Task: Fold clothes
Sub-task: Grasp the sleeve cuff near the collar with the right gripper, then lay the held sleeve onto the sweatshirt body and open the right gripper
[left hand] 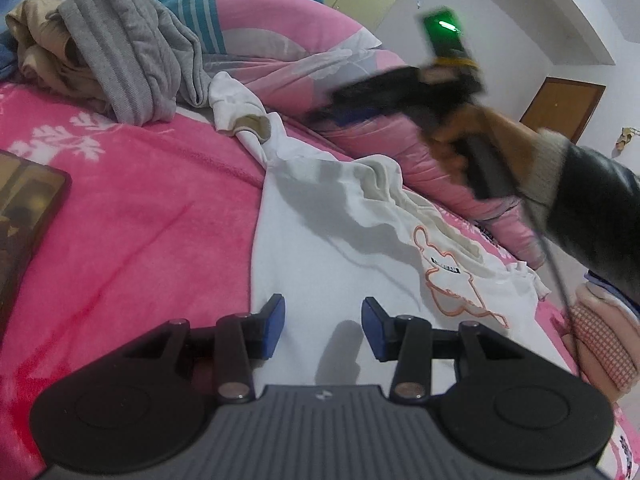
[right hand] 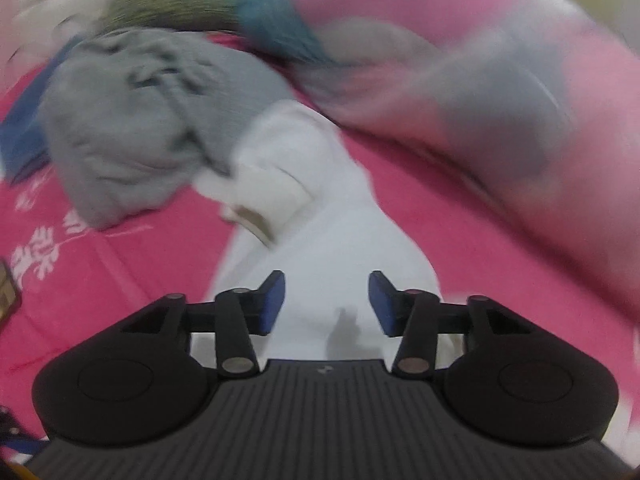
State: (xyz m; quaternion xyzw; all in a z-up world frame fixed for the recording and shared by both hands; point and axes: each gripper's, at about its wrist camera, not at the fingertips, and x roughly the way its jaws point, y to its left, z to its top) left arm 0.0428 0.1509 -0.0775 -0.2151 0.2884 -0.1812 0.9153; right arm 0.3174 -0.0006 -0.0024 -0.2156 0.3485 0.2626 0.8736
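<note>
A white sweatshirt (left hand: 320,224) with an orange outline print lies spread on the pink bed cover (left hand: 140,216). One sleeve stretches away toward a grey garment pile (left hand: 120,60). My left gripper (left hand: 323,326) is open and empty just above the sweatshirt's near part. My right gripper shows blurred in the left wrist view (left hand: 332,114), held in a hand above the shirt's far edge. In the blurred right wrist view my right gripper (right hand: 327,304) is open and empty above the white sleeve (right hand: 304,200), with the grey garment (right hand: 140,128) beyond on the left.
A pink and blue quilt (left hand: 260,32) is heaped along the far side of the bed. A brown box (left hand: 24,216) lies at the left edge. Checked folded cloth (left hand: 600,336) sits at the right. Beige clothes (left hand: 36,48) lie behind the grey pile.
</note>
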